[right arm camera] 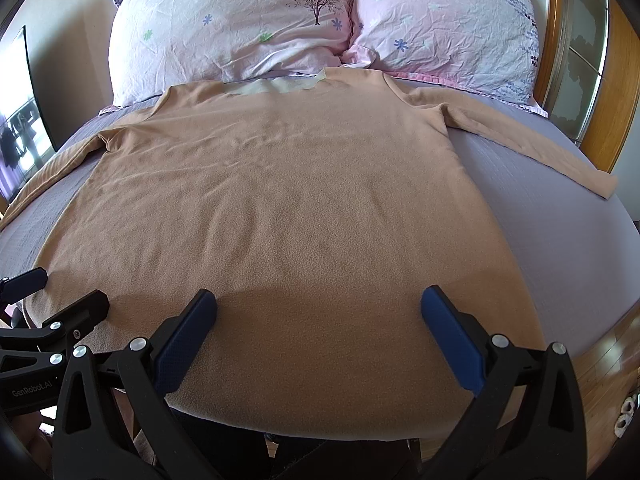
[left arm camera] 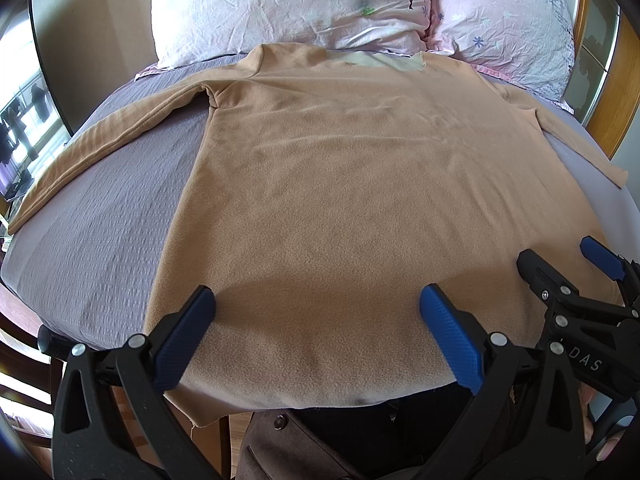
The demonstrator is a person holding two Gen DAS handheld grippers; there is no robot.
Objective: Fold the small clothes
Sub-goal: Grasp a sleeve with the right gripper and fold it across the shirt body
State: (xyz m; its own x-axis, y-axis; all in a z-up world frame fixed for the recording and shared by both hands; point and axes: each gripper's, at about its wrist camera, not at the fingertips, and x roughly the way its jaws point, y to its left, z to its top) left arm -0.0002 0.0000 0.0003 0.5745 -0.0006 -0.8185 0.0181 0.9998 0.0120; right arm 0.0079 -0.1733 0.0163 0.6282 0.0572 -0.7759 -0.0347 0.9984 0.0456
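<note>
The tan shirt's [left arm camera: 320,184] hem hung off the bed [left arm camera: 100,208] edge, its underside hidden. The left gripper [left arm camera: 318,328] and right gripper [right arm camera: 318,328] both gaped wide and empty above that hem.

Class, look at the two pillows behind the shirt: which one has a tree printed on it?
The left pillow carries the dark bare tree near its right edge; the right pillow shows only small flowers and dotted patterns there.

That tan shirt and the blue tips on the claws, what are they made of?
The tan shirt looks like soft fleece: matte, with a fuzzy nap. The left claw has blue pads that seem to be rubber or textured plastic, given their fine dotted grip pattern.
</note>
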